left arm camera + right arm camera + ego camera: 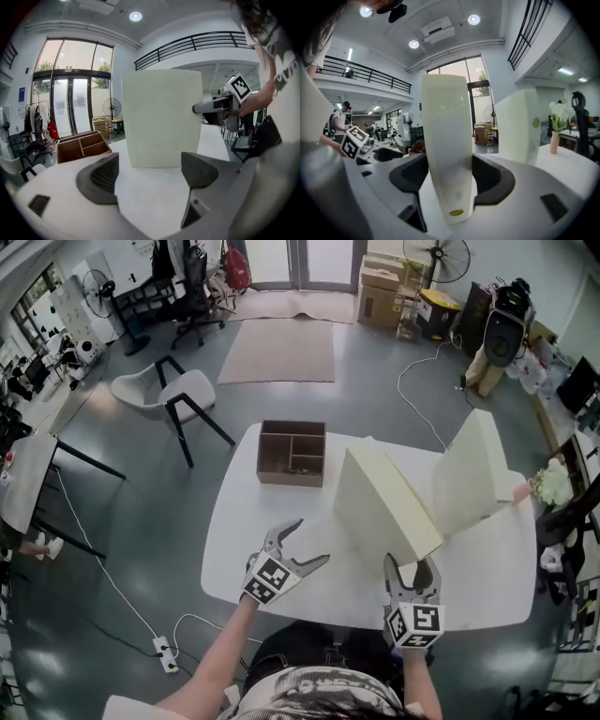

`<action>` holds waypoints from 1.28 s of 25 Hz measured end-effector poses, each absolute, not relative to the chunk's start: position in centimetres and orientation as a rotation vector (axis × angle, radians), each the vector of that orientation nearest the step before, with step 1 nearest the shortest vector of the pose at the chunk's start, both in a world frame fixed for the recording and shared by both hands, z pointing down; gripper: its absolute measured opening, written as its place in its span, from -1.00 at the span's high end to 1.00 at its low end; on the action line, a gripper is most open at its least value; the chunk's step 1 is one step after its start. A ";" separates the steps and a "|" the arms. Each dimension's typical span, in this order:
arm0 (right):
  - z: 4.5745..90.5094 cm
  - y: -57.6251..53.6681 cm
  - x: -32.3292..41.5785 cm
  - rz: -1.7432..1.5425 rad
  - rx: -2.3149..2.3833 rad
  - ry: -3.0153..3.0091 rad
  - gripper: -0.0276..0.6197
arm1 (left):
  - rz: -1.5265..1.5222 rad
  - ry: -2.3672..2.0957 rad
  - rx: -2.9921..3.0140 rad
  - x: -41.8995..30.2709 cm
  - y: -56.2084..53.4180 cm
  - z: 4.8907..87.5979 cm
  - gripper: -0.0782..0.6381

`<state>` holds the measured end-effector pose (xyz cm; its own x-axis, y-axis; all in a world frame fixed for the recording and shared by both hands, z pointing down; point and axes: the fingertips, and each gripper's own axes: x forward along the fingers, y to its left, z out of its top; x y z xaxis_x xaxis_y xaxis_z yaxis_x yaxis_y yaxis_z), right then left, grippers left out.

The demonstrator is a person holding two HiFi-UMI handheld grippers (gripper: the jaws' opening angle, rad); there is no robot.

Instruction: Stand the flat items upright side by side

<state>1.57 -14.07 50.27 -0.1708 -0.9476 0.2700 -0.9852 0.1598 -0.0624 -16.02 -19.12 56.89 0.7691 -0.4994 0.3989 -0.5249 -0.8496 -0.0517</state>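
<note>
While the white table (272, 568) carries both cream pieces upright, near slab (380, 502) and far slab (473, 474) stand angled (a V from above). Wooden box (292, 454) sits beyond, left. Right gripper (412, 570) clamps near slab's front edge; left gripper (313, 540) spread, empty, facing its broad side.

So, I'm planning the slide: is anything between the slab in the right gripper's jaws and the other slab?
Nothing visible. Only bare table separates the near slab from the far slab; the wooden box sits on the near slab's other side.
</note>
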 end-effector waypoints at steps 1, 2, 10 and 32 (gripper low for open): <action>50.3 -14.6 1.8 0.323 1.944 -2.234 0.00 | 0.617 -0.825 2.909 -15.6 -19.0 56.5 -0.40; 50.2 -15.2 2.0 0.308 1.982 -2.207 0.00 | 0.609 -0.813 2.922 -15.3 -18.9 56.0 -0.40; 50.1 -19.8 3.3 0.238 2.225 -2.001 0.01 | 0.455 -0.777 3.001 -13.1 -19.4 51.1 -0.40; 51.2 -17.4 2.7 0.297 1.848 -2.284 0.00 | 0.618 -0.739 3.367 2.1 -20.1 38.9 -0.07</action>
<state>2.70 -17.39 51.22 -0.2056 -0.9407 0.2698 -0.9784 0.2032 -0.0368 2.08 -20.13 38.91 0.8535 -0.4551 0.2538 -0.3307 -0.8495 -0.4112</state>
